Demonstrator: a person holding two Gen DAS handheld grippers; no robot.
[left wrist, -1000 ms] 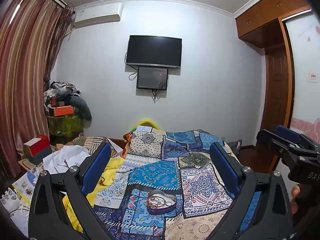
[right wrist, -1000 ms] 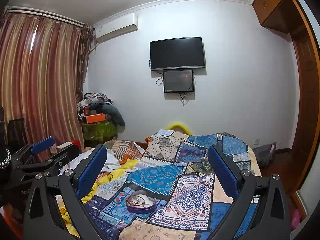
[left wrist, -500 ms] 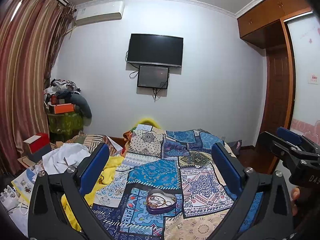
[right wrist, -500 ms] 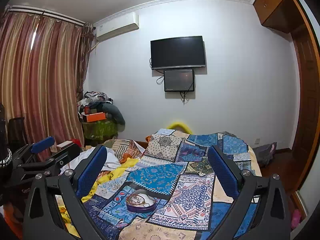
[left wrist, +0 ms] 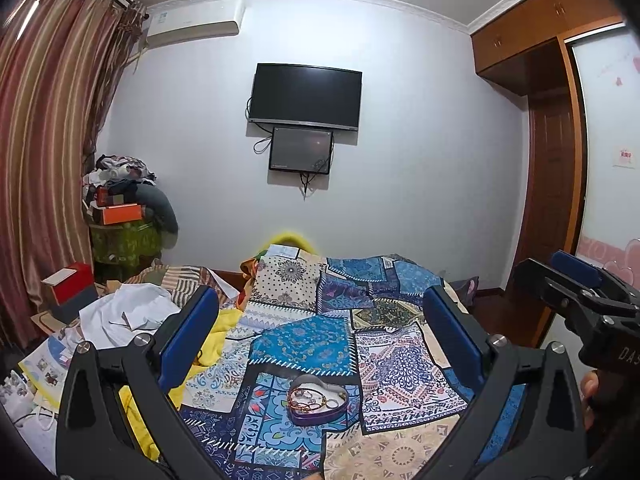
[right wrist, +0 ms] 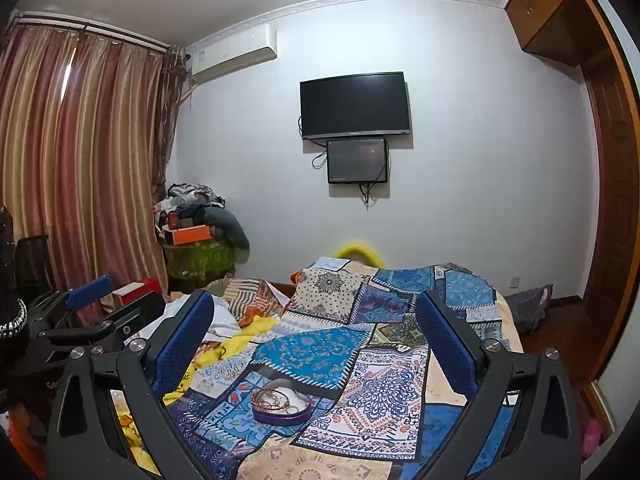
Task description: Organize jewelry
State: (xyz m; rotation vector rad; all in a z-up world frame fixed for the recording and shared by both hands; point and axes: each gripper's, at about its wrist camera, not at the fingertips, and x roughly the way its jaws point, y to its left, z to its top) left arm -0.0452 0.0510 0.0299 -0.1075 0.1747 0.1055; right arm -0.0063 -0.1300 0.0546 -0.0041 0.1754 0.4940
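A purple heart-shaped tin lies open on the patchwork bedspread, holding several bracelets and chains. It also shows in the right wrist view. My left gripper is open and empty, held above and short of the tin. My right gripper is open and empty too, at about the same distance. Each gripper shows at the edge of the other's view: the right one and the left one.
White cloth and papers lie on the bed's left side, with a yellow cloth. A red box and a pile on a green stand sit by the curtain. A wooden wardrobe stands right.
Both views have shifted only slightly; the tin sits a little lower in the left wrist view. The grippers stay open and empty.
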